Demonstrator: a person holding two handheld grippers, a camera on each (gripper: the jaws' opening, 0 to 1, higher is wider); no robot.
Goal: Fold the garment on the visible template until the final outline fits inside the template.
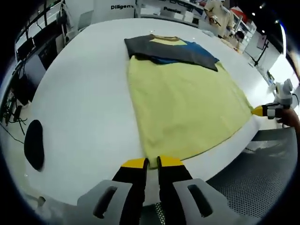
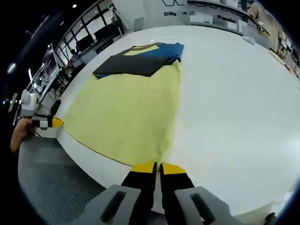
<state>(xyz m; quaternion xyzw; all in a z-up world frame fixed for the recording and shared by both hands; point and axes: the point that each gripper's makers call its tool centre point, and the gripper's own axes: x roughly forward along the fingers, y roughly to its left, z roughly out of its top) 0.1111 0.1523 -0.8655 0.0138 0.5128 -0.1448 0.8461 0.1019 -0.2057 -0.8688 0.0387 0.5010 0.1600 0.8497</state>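
A yellow garment (image 1: 185,105) lies flat on the white table (image 1: 89,93), with dark grey and blue cloth folded across its far collar end (image 1: 173,49). My left gripper (image 1: 152,162) is at the near hem corner, jaws shut on the yellow cloth. My right gripper (image 2: 157,167) is shut on the other hem corner of the garment (image 2: 126,110). Each gripper also appears in the other's view: the right gripper (image 1: 262,111) at the garment's right corner, and the left gripper (image 2: 52,123) at its left corner, held by a hand.
A black oval patch (image 1: 33,144) lies on the table left of my left gripper. Grey perforated metal (image 1: 262,173) runs below the table's near edge. Shelves, boxes and cables (image 1: 18,93) stand beyond the table's far and left sides.
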